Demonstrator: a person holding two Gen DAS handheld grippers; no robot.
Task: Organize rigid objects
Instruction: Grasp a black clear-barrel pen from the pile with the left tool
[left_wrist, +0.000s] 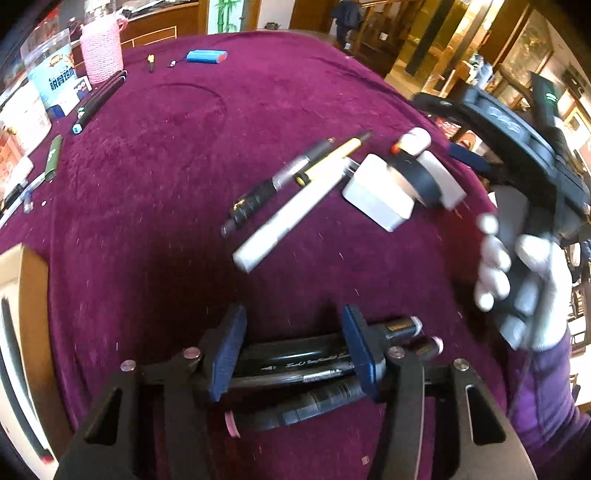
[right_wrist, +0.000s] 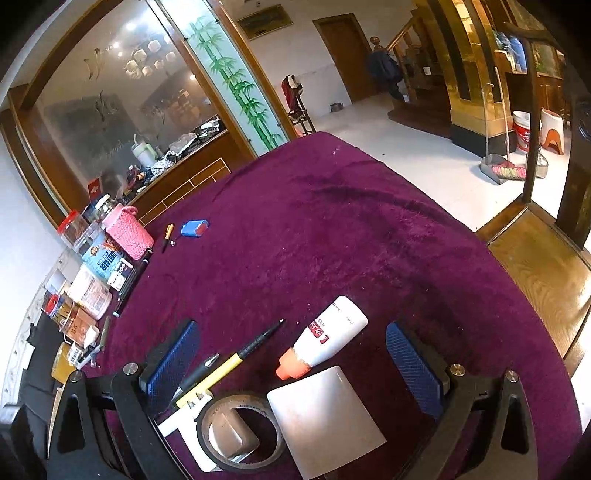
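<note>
1. The left gripper (left_wrist: 293, 350) hangs low over the maroon tablecloth (left_wrist: 155, 177); its blue pads (left_wrist: 227, 352) straddle a bundle of three black markers (left_wrist: 291, 363) lying crosswise. Whether the pads already press on them I cannot tell.
2. The right gripper (right_wrist: 293, 363) has its jaws wide apart and grips nothing.
3. Between and under those jaws lies a cluster: one white glue bottle (right_wrist: 330, 338) with an orange cap, one black tape roll (right_wrist: 240, 430), one white box (right_wrist: 325, 417), one yellow-and-black pen (right_wrist: 236, 360), one grey pen (right_wrist: 197, 373).
4. The left view also shows one long white tube (left_wrist: 291, 218) beside the pens.
5. Far off lie one blue battery pack (left_wrist: 207, 56) and one pink knitted cup (left_wrist: 101, 50).
6. A gloved hand (left_wrist: 517, 280) holds the right tool's handle.
</note>
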